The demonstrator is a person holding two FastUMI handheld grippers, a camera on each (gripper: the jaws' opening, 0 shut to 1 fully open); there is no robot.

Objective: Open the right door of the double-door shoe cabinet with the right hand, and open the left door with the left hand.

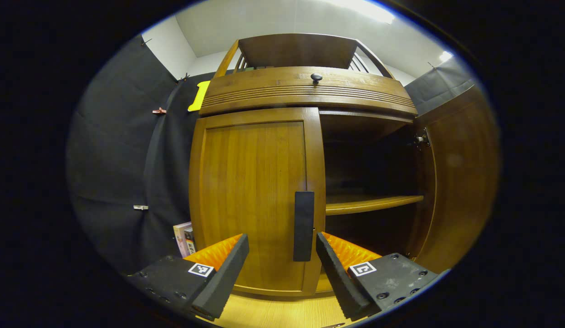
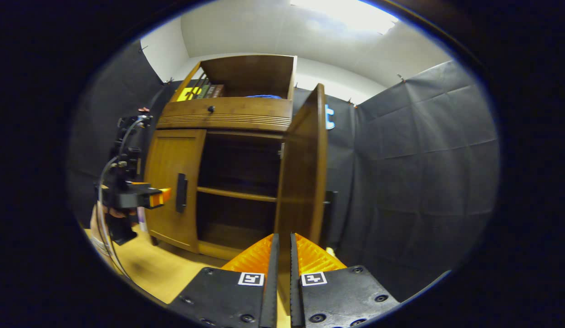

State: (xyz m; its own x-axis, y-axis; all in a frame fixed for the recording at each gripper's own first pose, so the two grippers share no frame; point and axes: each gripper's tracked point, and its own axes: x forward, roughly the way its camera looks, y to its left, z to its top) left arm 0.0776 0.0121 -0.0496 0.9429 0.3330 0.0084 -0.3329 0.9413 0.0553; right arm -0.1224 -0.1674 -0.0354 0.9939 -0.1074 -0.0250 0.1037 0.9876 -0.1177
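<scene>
So my right hand-held gripper (image 2: 281, 241) is nearly closed, pinching the edge of the right door (image 2: 302, 168), which is swung wide open. My left hand-held gripper (image 1: 282, 248) is spread open, holding nothing, just in front of the shut left door's (image 1: 252, 196) handle (image 1: 303, 225).

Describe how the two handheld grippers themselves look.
Each gripper, left gripper and right gripper, has two wedge-shaped fingers with ribbed faces on black bolted plates, each plate bearing a small square black-and-white marker. In the right gripper view, the left gripper's black body trails cables.
</scene>
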